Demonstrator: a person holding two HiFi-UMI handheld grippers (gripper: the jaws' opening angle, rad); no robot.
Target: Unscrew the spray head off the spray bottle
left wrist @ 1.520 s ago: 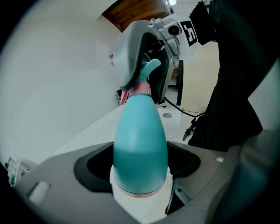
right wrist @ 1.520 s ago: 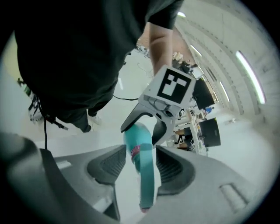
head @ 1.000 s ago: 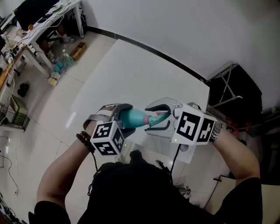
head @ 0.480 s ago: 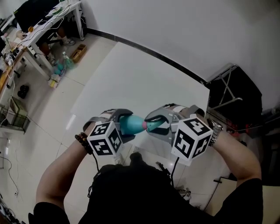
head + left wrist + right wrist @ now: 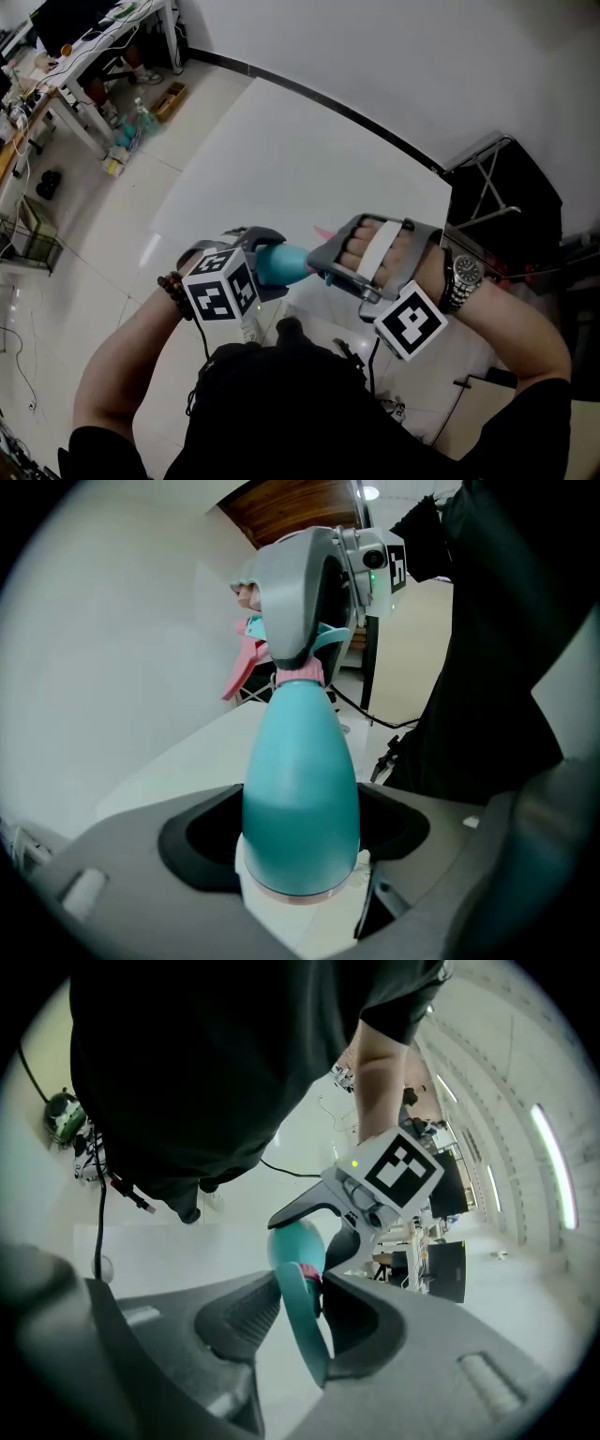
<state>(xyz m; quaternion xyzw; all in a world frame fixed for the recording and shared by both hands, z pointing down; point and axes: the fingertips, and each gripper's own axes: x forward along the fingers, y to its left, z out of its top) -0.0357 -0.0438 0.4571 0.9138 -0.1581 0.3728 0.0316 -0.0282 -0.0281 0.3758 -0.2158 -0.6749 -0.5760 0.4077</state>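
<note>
While both hands are up over the near edge of the white bench (image 5: 281,159), the teal, cone-shaped plastic spray bottle (image 5: 284,263) is off the surface and slung between the two tools, lying roughly on its side with its wide bottom toward the person's left and its neck toward the right. The left gripper (image 5: 270,267) has its jaws spread wide around the fat lower end of the bottle, and in the left gripper view you can see them pressing on it from both sides, so it's clamped there. The right gripper (image 5: 305,1312) has just been closing its jaws, and the teal-and-pink spray head (image 5: 303,1283) sits right between them; the pads look squeezed onto it at the pink collar. In the head view the right hand (image 5: 375,255) is knuckles-up, with the right marker cube (image 5: 411,324) hanging below it. A pink bit of the head pokes out above the gripper.
</note>
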